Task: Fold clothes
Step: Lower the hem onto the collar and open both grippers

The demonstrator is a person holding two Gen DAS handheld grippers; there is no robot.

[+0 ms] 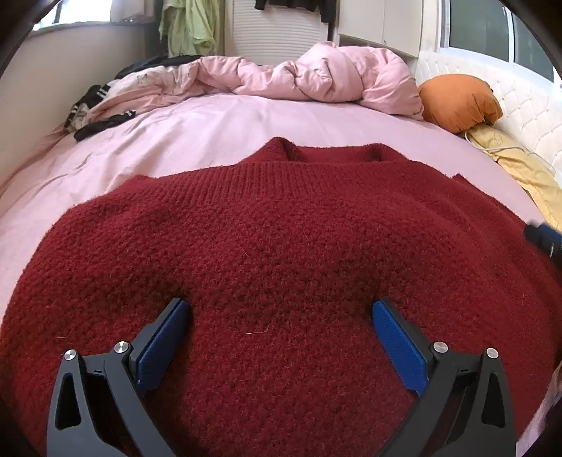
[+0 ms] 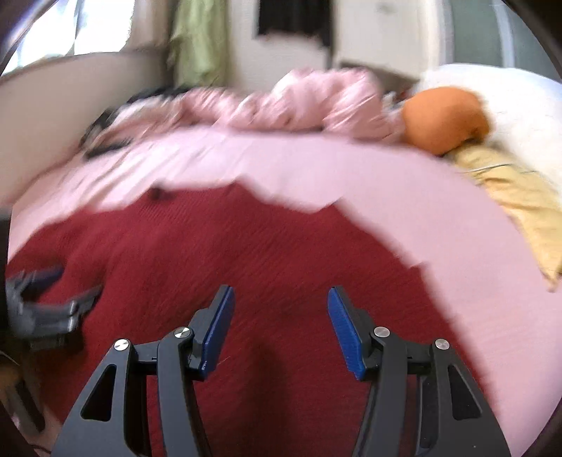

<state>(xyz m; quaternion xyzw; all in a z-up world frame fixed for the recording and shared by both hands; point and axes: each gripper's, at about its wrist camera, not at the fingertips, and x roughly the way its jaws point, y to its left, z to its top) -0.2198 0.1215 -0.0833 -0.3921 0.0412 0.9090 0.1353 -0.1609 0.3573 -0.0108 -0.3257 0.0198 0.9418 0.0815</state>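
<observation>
So, quick rundown from my end, nearest stuff first:

Left gripper (image 1: 281, 306): my jaws are spread as wide as they go, blue pads resting down on the knit, nothing pinched between them.

Right gripper (image 2: 281, 295): jaws about halfway apart, nothing between them, hanging over the same garment. View's blurry, so I can't tell if the tips touch the fabric.

Red sweater (image 1: 281, 228): fuzzy knit, lying flat on the bed right under both grippers, ribbed neckline at the far end pointing away from me.

Bed sheet (image 1: 210, 130): pink, smooth-ish, sweater sits on the near part of it.

Yellow cloth (image 1: 527, 172): on the right side of the bed, white cable lying over it.

Orange pillow (image 1: 460, 102): just past the yellow cloth, by the white padded headboard (image 1: 527, 105).

Pink duvet (image 1: 316, 73): bunched along the far edge of the bed.

Black-and-white clothes (image 1: 95, 112): heaped at the far left corner.

Green garment (image 1: 189, 28): hanging on the back wall.
</observation>
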